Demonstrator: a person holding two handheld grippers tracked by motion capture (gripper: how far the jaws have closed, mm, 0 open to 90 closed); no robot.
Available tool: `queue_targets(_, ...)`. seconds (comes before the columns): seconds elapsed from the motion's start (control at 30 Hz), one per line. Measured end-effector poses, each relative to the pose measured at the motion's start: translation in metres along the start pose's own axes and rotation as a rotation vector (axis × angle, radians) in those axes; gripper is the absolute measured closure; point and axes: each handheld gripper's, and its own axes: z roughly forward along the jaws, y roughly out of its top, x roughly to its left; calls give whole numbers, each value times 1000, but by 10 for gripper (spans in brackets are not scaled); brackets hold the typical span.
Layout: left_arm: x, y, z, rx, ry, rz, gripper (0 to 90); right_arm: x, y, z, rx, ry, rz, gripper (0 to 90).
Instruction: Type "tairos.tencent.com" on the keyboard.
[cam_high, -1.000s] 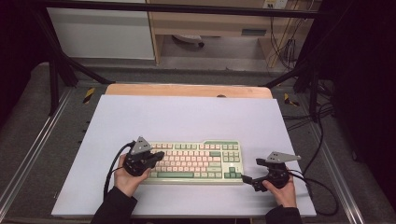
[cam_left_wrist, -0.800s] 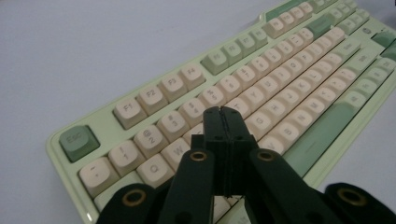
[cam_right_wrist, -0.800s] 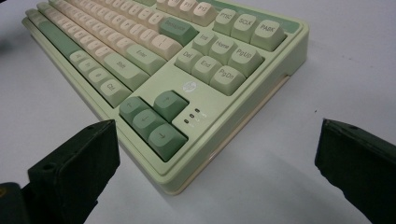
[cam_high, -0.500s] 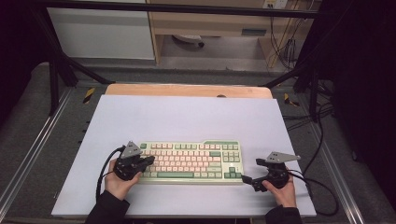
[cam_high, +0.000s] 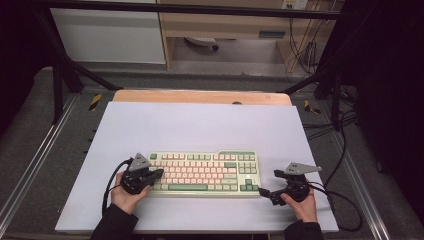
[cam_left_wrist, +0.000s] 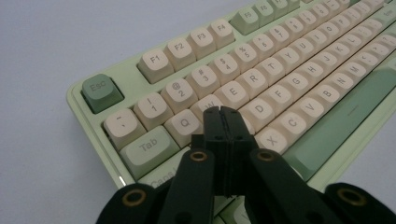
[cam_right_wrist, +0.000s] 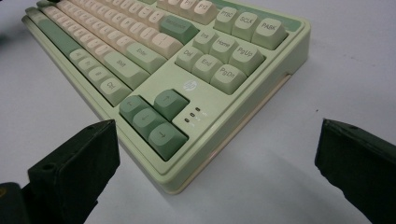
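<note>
Fingers of the left gripper were pressed flat together with nothing between them, their joined tips poised over the letter keys at the left end of a pale green keyboard, near the W and the Q; whether the tips touched a keycap could not be told. Opposite, the right gripper had its fingers spread wide and holding nothing, one on either side of the keyboard's near right corner, just off the arrow keys, and the casing stood clear of both. In the high view the keyboard lay flat on the white tabletop, towards its near edge and roughly centred between the person's two hands, its long side parallel to that edge. Cream keycaps covered most of the board, with darker green ones for Esc, Tab, the space bar and the navigation cluster. The left hand gripped its tool at the keyboard's left end and the right hand held its tool at the right end, each trailing a black cable across the tabletop. Beyond the white surface a strip of bare wood showed at the far edge.
</note>
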Motion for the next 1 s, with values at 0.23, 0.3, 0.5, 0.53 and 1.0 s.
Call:
queue_targets(0.23, 1, -2, 1, 2, -1, 0, 900, 0, 0, 0, -2, 3, 3, 5)
queue_targets(0.3, 1, -2, -1, -11, -8, -6, 900, 0, 1, 0, -6, 7, 2, 5)
queue_targets(0.5, 1, -3, -7, -19, -12, -1, 900, 2, 3, -2, -18, 5, -1, 14)
queue_targets(0.53, 1, -3, -8, -25, -14, -2, 900, 2, 3, -2, -18, 5, -1, 14)
queue_targets(1.0, 9, -10, -23, -53, -23, 1, 900, 29, 26, -1, -39, -34, -29, 133)
